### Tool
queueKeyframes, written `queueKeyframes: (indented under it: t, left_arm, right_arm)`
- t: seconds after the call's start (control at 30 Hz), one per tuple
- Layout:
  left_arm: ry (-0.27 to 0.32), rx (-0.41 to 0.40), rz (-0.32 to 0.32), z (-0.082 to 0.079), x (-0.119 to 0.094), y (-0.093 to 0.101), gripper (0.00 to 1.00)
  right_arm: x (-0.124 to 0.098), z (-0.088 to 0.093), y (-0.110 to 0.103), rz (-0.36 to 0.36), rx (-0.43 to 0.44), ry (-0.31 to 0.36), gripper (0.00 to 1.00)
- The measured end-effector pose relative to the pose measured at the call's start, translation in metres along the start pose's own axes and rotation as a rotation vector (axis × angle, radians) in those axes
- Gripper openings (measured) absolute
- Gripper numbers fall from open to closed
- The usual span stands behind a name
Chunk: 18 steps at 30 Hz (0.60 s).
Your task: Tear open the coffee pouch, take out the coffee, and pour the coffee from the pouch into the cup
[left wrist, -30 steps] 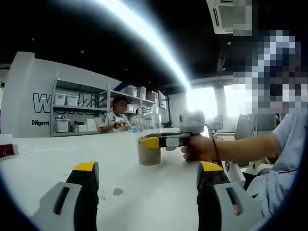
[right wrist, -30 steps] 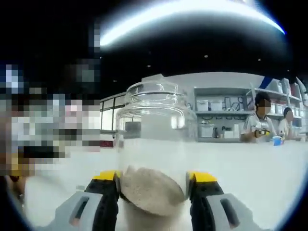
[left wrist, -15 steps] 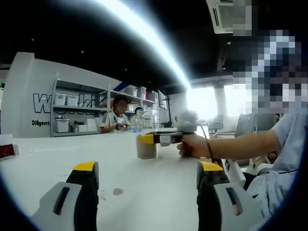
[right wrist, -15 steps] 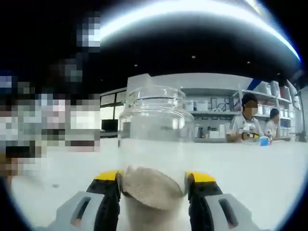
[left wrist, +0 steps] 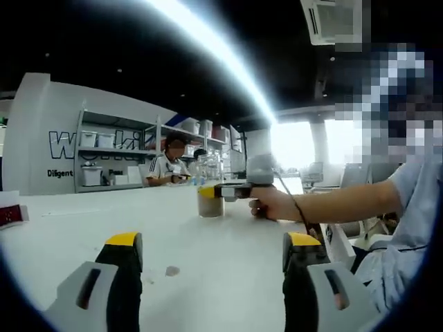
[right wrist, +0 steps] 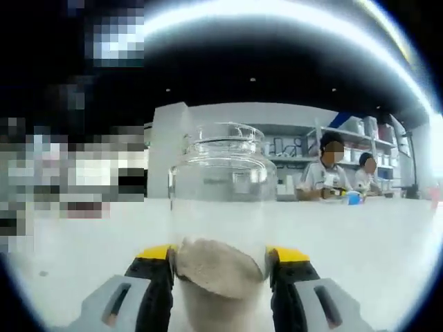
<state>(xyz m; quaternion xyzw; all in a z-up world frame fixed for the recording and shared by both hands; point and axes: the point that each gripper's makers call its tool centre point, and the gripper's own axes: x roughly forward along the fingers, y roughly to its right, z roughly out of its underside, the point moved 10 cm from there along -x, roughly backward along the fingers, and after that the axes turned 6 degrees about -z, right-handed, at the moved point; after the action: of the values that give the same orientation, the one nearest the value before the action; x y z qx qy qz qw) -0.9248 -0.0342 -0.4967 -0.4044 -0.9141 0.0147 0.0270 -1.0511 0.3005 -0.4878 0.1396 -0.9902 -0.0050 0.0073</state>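
Left gripper (left wrist: 211,259) jaws apart over white table (left wrist: 83,221), empty. Right gripper (left wrist: 208,191) across table clamps glass jar (left wrist: 210,200), brownish fill, probably coffee.

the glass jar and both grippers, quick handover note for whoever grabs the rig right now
Right gripper: shut on the glass jar, fingers on both sides of its base.
Left gripper: open, nothing between its fingers, low over the white table.
Jar: brownish powder in the bottom, so the pour looks done.
Left: set the jar down, if not yet resting, and release. Coffee pouch unaccounted for.
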Motion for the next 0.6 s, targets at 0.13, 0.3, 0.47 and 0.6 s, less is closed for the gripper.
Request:
queueKeyframes:
  t: [0.13, 0.3, 0.47, 0.6]
  left_arm:
    - [-0.004, 0.011, 0.001, 0.000, -0.001, 0.001, 0.85]
    - [-0.009, 0.001, 0.002, 0.000, -0.001, 0.000, 0.84]
    - [-0.022, 0.002, -0.001, 0.001, -0.001, 0.000, 0.84]
    - [-0.032, 0.001, -0.005, 0.001, 0.001, -0.001, 0.84]
  right_arm:
    - [0.003, 0.000, 0.014, 0.033, -0.015, 0.004, 0.55]
    - [0.003, 0.000, 0.020, 0.044, -0.028, 0.000, 0.55]
    - [0.004, 0.001, 0.027, 0.066, -0.035, -0.004, 0.55]
    - [0.004, 0.001, 0.037, 0.079, -0.045, -0.003, 0.55]
